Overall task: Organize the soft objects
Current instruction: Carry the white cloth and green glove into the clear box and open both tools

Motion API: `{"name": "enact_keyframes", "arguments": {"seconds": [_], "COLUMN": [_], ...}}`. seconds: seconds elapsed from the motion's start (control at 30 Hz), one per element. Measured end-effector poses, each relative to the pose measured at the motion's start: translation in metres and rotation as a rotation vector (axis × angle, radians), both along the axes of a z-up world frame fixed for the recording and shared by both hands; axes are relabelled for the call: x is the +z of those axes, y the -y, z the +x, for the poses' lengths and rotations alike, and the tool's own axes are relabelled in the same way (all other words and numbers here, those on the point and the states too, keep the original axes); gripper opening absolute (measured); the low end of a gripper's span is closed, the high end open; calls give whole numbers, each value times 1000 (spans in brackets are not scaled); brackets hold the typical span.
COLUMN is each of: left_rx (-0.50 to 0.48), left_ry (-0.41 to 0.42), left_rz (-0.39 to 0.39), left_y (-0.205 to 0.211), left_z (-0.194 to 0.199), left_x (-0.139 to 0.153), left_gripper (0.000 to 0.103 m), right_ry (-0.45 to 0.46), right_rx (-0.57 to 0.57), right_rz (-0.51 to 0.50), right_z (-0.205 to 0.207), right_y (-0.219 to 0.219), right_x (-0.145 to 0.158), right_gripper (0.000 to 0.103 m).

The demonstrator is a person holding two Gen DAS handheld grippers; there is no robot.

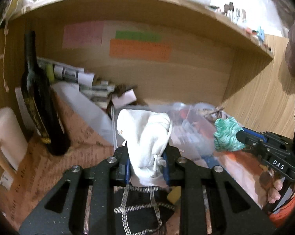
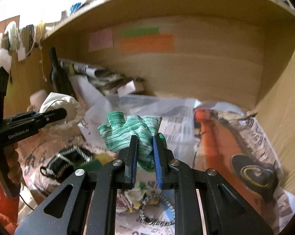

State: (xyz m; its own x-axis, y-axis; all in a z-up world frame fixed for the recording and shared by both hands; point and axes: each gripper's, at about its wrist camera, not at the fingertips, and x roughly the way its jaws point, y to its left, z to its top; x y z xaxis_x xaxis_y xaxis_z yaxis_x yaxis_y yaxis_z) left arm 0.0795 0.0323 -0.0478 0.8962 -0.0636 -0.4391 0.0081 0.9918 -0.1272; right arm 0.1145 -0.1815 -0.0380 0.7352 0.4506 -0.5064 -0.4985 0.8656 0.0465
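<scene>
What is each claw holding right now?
Left claw: closed on the white cloth pouch.
Right claw: closed on the green knit glove.

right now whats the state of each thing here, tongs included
left tongs: shut on the white cloth, lifted
right tongs: shut on the green knit glove, lifted
dark bottle: upright at left
white mug: upright
clear plastic bin: open at the top
black strap bundle: loose on the newspaper
</scene>
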Motion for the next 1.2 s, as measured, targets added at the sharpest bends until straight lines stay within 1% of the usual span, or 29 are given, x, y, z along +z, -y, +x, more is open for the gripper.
{"name": "enact_keyframes", "arguments": {"seconds": [0.1,0.2,0.33,0.47,0.73,0.9,1.03,1.2], "left_rx": [9,4,-10,-15,-44,-65,-86,-104], "left_ry": [26,26,-4,-48,-188,-284,-339,-383], "left_rz": [15,12,5,11,43,52,65,89], "left_y": [-2,-5,-7,-8,-5,-3,1,8], "left_z": [7,20,40,63,110,137,152,163], "left_x": [12,19,20,14,-10,-28,-41,-51], "left_gripper": [25,25,25,25,25,25,25,25], "right_ry": [28,56,79,84,24,-37,-93,-166], "right_rx": [-15,-27,-32,-30,-17,-17,-15,-9], "right_rz": [15,19,7,-16,-83,-136,-182,-212], "right_z": [3,8,21,35,66,87,102,117], "right_y": [3,1,-3,-12,-31,-41,-48,-51], "right_x": [10,18,24,24,6,-12,-29,-47], "right_gripper": [14,14,14,14,14,14,14,14]}}
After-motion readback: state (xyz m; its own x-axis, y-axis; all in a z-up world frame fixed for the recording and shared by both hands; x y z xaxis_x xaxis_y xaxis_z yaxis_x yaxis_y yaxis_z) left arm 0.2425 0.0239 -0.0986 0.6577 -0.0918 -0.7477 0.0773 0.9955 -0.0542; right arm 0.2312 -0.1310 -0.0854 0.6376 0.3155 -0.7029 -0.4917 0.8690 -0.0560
